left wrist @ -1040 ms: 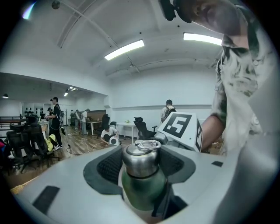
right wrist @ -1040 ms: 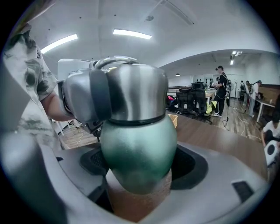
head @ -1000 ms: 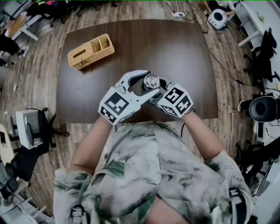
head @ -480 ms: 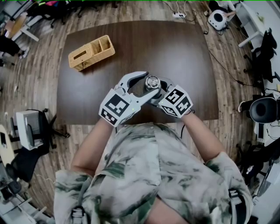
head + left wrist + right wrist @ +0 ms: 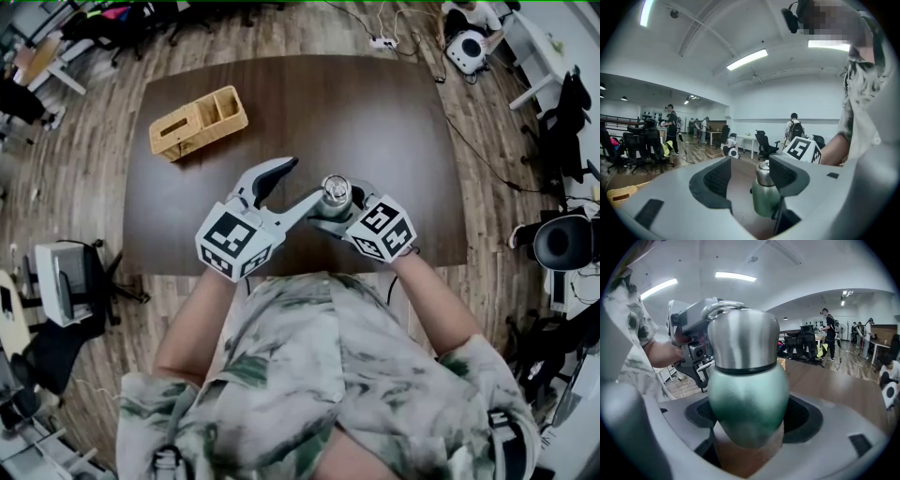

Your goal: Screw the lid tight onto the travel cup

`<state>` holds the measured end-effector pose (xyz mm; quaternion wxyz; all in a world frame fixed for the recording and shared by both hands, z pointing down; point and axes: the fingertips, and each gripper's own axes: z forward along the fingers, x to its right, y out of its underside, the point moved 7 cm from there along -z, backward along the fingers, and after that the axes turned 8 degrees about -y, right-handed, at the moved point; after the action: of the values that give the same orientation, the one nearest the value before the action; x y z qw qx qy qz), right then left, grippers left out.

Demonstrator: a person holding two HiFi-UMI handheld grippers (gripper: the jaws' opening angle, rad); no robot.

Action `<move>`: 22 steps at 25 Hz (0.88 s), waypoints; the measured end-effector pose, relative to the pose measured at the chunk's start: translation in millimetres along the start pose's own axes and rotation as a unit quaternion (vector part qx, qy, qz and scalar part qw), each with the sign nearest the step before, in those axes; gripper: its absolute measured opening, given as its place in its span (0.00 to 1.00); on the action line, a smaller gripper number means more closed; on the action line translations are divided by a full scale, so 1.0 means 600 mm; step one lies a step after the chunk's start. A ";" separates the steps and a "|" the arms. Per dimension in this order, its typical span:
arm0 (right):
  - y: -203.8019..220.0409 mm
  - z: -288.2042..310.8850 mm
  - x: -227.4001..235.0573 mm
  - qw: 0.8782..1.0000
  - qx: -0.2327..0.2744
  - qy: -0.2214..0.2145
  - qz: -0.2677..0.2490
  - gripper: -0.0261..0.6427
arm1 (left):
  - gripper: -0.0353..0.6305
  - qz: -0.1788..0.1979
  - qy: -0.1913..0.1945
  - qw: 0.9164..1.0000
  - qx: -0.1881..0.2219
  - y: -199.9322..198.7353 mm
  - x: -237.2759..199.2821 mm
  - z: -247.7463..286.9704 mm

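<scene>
Cup: green cup (image 5: 747, 397) sits upright over the near part of the surface (image 5: 375, 112), in front of the person; whether it rests on the surface I cannot tell.
Lid: steel lid (image 5: 743, 338) is seated on the cup's neck and level, with a thin dark seam at the joint.
Right tongs: right tongs (image 5: 747, 418) are clenched on the cup's body, a pad on each side.
Left tongs: left tongs (image 5: 747, 176) are released, jaws wide apart; one pad lies just beside the lid (image 5: 762, 172), the other is well clear.
Done: lid is on and looks threaded down.
Left: tightness cannot be judged from the seam. Likely one more re-grip and twist by the left tongs, or the check is over.
</scene>
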<state>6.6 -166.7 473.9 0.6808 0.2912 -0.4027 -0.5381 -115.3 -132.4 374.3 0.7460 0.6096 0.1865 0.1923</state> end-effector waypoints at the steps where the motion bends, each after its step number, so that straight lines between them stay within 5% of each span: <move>1: 0.000 -0.001 0.000 1.000 0.001 0.001 0.000 0.64 | 0.45 -0.004 -0.008 1.000 -0.005 0.005 -0.006 -0.003; 13: -0.001 -0.017 -0.003 1.000 0.006 0.010 -0.006 0.64 | 0.38 -0.032 -0.058 0.996 -0.056 0.072 -0.027 -0.013; 22: -0.011 -0.032 -0.002 1.000 0.016 0.019 -0.008 0.64 | 0.15 -0.043 -0.087 0.990 -0.097 0.109 -0.035 -0.007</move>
<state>19.4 -167.8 458.2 0.6797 0.3153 -0.3957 -0.5311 -139.2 -127.6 438.4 0.8228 0.5401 0.1270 0.1232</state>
